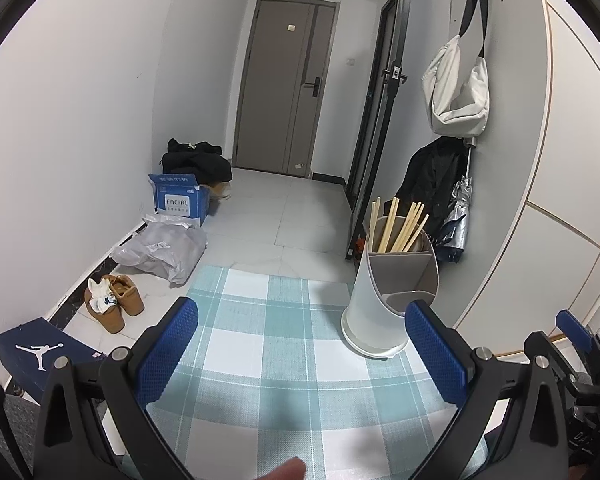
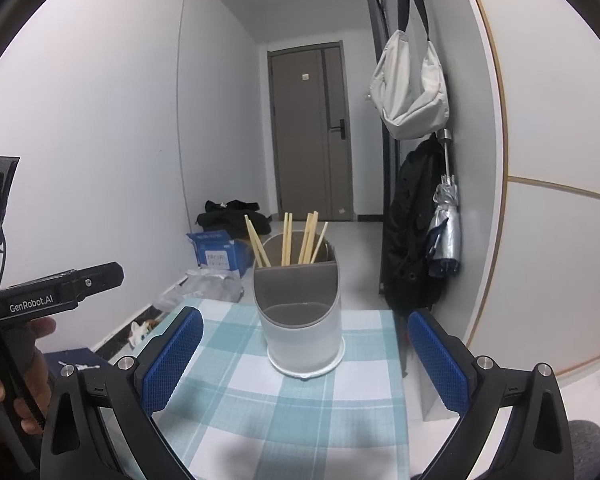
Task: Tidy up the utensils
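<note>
White plastic utensil holder (image 2: 303,320) with chopsticks (image 2: 296,240), on checked cloth (image 2: 228,392).

Holder: upright toward the cloth's far edge; rear compartment holds all the wooden chopsticks, leaning loosely; front compartment appears empty. Left gripper (image 1: 300,348): jaws wide apart, holding nothing, low and near the holder. Right gripper (image 2: 304,364): jaws wide apart, empty, facing the holder squarely. No loose utensils visible; sorting looks complete. Judgement: any further reach toward the holder should stay low and slow, lest it tip.
</note>
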The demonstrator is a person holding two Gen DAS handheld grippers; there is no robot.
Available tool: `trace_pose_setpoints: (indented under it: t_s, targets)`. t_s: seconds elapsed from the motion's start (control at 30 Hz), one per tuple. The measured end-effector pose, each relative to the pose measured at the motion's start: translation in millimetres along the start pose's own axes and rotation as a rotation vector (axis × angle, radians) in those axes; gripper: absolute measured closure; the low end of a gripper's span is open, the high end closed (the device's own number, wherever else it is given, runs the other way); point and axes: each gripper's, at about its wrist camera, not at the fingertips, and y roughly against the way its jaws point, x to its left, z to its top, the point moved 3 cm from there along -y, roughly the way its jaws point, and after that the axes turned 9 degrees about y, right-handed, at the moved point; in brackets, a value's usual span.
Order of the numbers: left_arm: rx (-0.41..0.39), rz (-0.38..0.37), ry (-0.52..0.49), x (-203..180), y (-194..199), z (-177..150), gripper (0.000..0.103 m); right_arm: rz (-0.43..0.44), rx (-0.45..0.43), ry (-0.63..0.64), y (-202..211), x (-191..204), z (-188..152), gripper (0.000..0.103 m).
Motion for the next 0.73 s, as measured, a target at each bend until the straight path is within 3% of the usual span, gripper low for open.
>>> trace_pose_setpoints:
  t_s: [0.73]
  targets:
    - [0.014, -0.004, 0.024, 1.7, -3.7, -0.9, 0.001, 0.001, 0.012, 0.003, -3.8, 0.2, -0.9, 0.000]
